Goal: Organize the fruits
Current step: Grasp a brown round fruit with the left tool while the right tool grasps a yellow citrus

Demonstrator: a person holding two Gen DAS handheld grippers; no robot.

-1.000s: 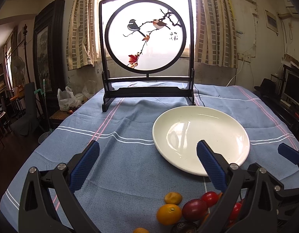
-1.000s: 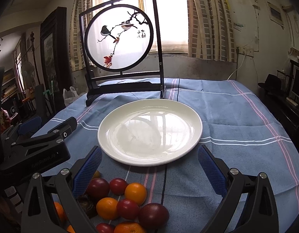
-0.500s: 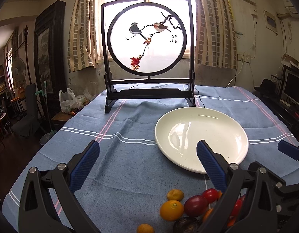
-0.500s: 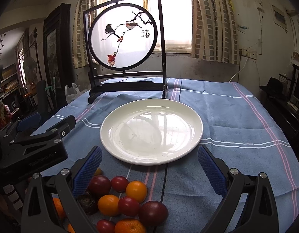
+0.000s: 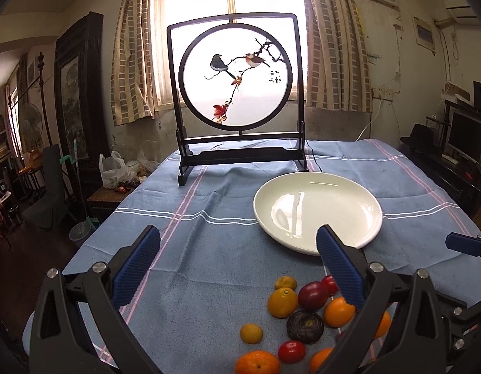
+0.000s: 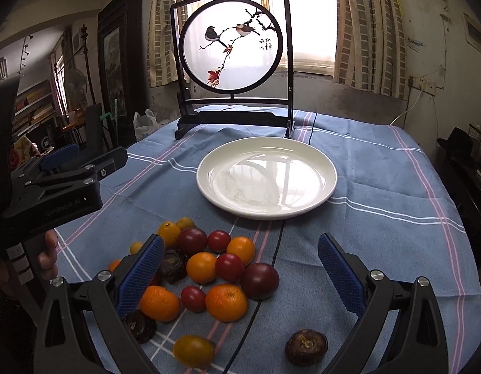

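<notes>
Fruits (image 6: 209, 268) piled before plate (image 6: 267, 177); left gripper (image 5: 237, 268), right gripper (image 6: 240, 275) wide apart, holding nothing.

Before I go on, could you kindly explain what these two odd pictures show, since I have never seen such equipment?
A person holds a pair of hand-held tongs in each hand, each carrying a wide-angle camera looking along its blue-padded arms. One picture is from the left tongs, the other from the right tongs. Both are open and hold nothing. On the blue tablecloth lie an empty white plate, a pile of small fruits, and a framed bird screen behind.
</notes>
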